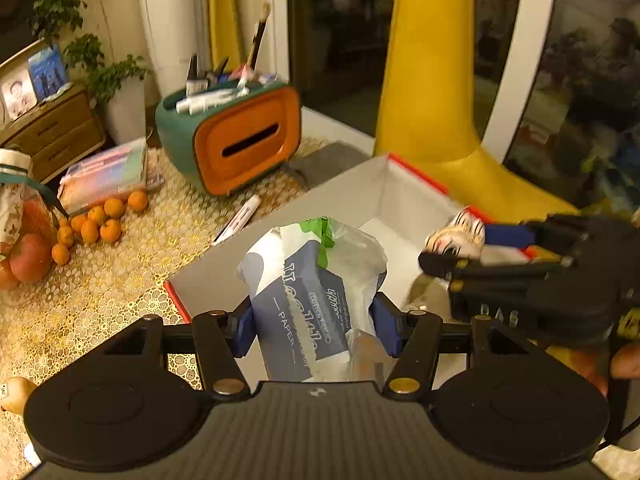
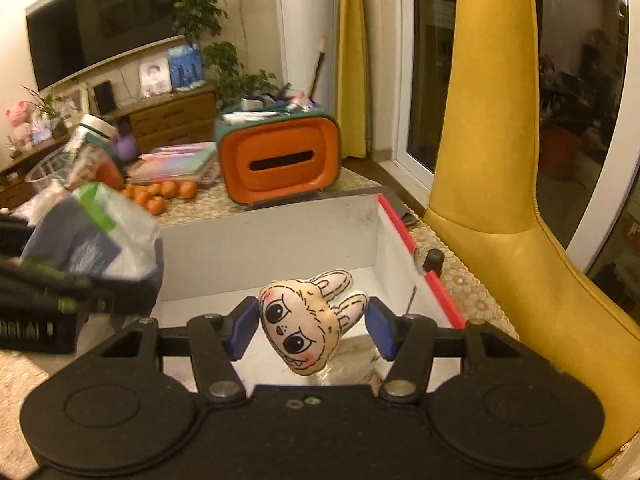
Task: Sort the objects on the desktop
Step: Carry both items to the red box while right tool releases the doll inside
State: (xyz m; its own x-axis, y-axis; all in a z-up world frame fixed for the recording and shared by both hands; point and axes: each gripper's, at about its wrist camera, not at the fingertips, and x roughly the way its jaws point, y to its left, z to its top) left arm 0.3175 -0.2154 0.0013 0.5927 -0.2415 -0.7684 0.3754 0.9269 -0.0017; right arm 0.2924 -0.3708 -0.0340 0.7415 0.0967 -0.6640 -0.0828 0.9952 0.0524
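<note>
left wrist view | left gripper [image 1: 316, 326] fingers clamped on blue-white plastic-wrapped tissue pack [image 1: 312, 296], long axis pointing away | right gripper [image 2: 308, 328] fingers clamped on cream plush rabbit head [image 2: 304, 328] | both over open grey red-rimmed cardboard box [image 2: 272, 240] on bench, box below-ahead

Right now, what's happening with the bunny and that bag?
A person is tidying a table with a tool in each hand. The left tool grips a pack of paper tissues, and the right tool grips a bunny-face plush. Both are held over an open white box with red edges.
</note>
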